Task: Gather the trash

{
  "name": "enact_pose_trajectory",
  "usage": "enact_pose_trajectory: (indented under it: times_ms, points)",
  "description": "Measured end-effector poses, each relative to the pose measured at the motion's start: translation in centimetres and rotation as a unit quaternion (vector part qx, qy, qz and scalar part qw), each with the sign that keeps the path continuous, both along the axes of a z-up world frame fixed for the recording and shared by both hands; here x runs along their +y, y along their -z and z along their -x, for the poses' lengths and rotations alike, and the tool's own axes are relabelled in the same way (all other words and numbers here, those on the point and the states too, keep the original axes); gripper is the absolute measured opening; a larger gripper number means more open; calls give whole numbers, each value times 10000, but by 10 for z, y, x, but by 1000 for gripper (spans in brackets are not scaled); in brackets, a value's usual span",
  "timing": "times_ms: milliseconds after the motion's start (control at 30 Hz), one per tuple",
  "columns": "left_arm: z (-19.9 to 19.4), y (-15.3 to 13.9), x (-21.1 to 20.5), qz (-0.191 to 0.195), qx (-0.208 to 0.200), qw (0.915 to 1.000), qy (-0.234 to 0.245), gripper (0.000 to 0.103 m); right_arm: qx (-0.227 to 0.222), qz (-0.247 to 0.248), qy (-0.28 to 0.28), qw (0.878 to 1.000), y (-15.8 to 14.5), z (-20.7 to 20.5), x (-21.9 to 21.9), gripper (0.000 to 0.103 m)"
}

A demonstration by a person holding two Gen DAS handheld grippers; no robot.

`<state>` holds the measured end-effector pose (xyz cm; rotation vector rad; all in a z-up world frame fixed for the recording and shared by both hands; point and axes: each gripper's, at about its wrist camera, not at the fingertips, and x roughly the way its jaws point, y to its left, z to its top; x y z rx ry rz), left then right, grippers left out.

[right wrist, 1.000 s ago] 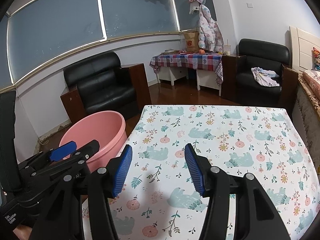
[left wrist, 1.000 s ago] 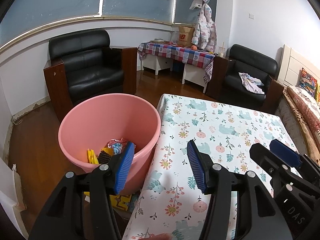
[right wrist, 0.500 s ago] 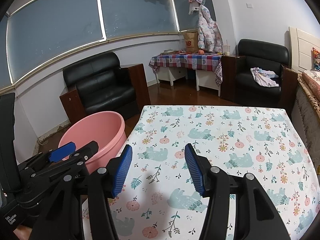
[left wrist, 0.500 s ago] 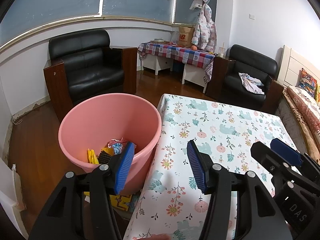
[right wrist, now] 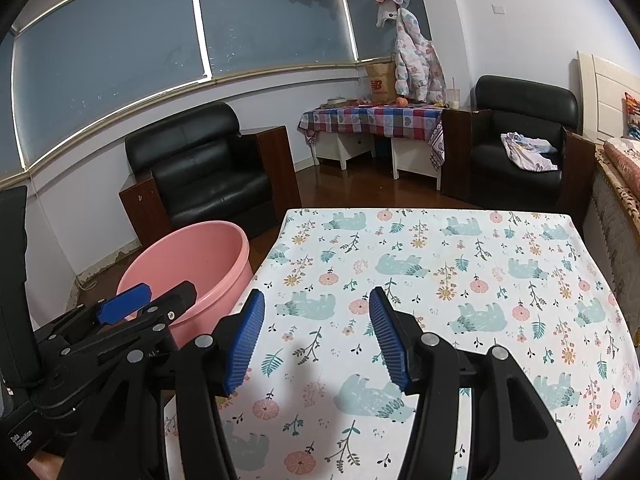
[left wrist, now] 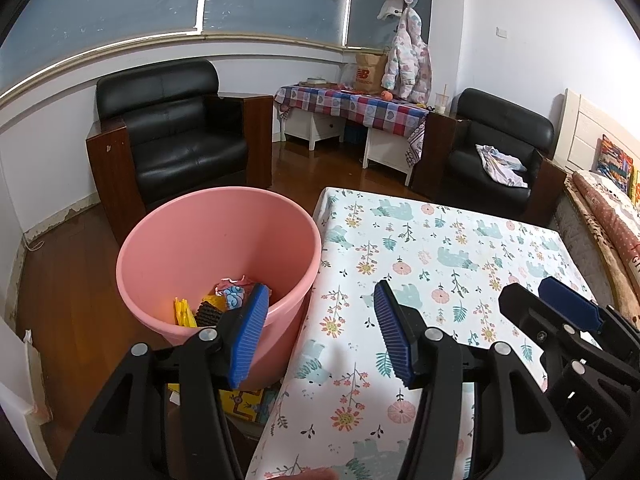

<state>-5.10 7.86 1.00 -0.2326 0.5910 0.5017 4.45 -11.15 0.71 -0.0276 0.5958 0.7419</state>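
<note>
Hardly anything has shifted since the earlier frames: in the left wrist view the right gripper's black body at the lower right edge has slid a touch lower and further right, while the bucket and the table keep their places. In that view, at the left centre of the frame, the pink bucket (left wrist: 218, 256) stands on the wooden floor (left wrist: 68, 300), its rim just beside the table edge, and the trash (left wrist: 218, 304) lies at its bottom: yellow pieces, a dark ridged piece and a crumpled pink and blue wrapper. The left gripper (left wrist: 318, 330) fills the lower middle, its blue pads spread wide with nothing between them, the left pad over the bucket's near rim and the right pad over the floral tablecloth (left wrist: 440, 248). In the right wrist view the bucket (right wrist: 192, 268) sits at the centre left, partly hidden behind the left gripper's black frame in the lower left corner. The right gripper (right wrist: 316, 338) takes the lower middle, jaws also wide apart and holding nothing, above the bear-and-flower cloth (right wrist: 460, 264). Behind, a black armchair (right wrist: 208, 172) stands at the upper left, a checked side table (right wrist: 376, 118) at the upper centre, and a second black armchair (right wrist: 524, 136) at the upper right.
</note>
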Motion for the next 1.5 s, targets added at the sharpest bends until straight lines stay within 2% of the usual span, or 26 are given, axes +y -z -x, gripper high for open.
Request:
enact_pose_trajectory:
  times_ms: [1500]
  points:
    - [-2,4,-4,-13,56,9999,101,55,81,34,6,10000,16,2,-3,54]
